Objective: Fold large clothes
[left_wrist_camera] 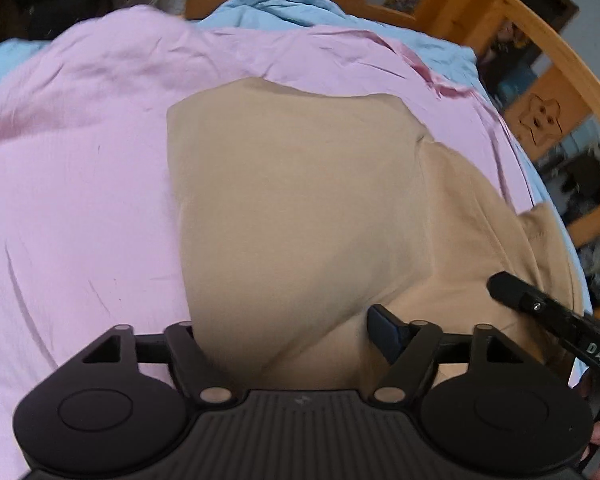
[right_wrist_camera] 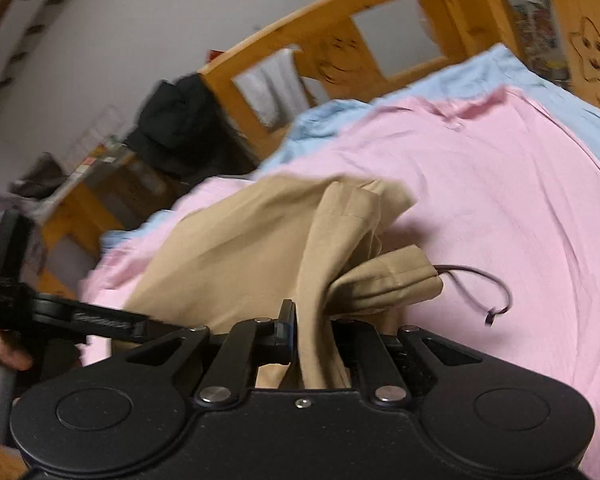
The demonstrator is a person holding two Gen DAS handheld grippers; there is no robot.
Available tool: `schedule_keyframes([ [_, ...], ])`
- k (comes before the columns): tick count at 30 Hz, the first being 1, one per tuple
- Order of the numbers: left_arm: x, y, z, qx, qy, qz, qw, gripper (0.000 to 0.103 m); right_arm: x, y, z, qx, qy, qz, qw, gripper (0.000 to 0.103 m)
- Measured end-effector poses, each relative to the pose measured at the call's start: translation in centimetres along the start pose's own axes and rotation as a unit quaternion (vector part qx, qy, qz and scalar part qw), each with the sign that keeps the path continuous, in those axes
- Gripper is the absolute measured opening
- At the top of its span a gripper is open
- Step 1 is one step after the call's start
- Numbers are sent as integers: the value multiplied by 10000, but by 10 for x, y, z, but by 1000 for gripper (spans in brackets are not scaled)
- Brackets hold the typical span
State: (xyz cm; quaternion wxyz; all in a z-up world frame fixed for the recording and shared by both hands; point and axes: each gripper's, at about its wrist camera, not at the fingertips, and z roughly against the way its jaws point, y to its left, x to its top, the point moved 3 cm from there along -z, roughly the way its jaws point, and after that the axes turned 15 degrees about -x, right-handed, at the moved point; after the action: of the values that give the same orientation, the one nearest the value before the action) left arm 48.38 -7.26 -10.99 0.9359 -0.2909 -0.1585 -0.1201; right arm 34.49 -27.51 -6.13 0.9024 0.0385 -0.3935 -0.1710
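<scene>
Risk entry, near to far: right gripper (right_wrist_camera: 314, 332) clenched on a gathered fold of the tan garment (right_wrist_camera: 236, 236), left gripper (left_wrist_camera: 284, 336) released with cloth between its jaws; one-sided pull may drag the garment askew across the pink sheet (right_wrist_camera: 500, 200).
</scene>
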Motion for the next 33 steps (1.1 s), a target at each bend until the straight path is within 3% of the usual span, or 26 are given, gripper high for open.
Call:
schedule_keyframes([
  [5,-10,-1,0,-50,-202,-98,9997,84,-6,-15,-11,-37,26,-115,9999,19],
  [12,-8,-1,1,200,-345,137,9991,90,-6,-18,-5,-155,-12,8,9999,32],
  [20,-17,-10,20,505,-574,117,9970,95,-6,-27,8,-570,-82,82,9983,57],
  [26,-24,-24,44,673,-936,5,9933,100,-2,-35,28,-744,-292,38,9968,71],
  [33,-44,-56,84,844,-1580,-347,9832,102,4,-31,65,-725,-683,119,9950,87],
])
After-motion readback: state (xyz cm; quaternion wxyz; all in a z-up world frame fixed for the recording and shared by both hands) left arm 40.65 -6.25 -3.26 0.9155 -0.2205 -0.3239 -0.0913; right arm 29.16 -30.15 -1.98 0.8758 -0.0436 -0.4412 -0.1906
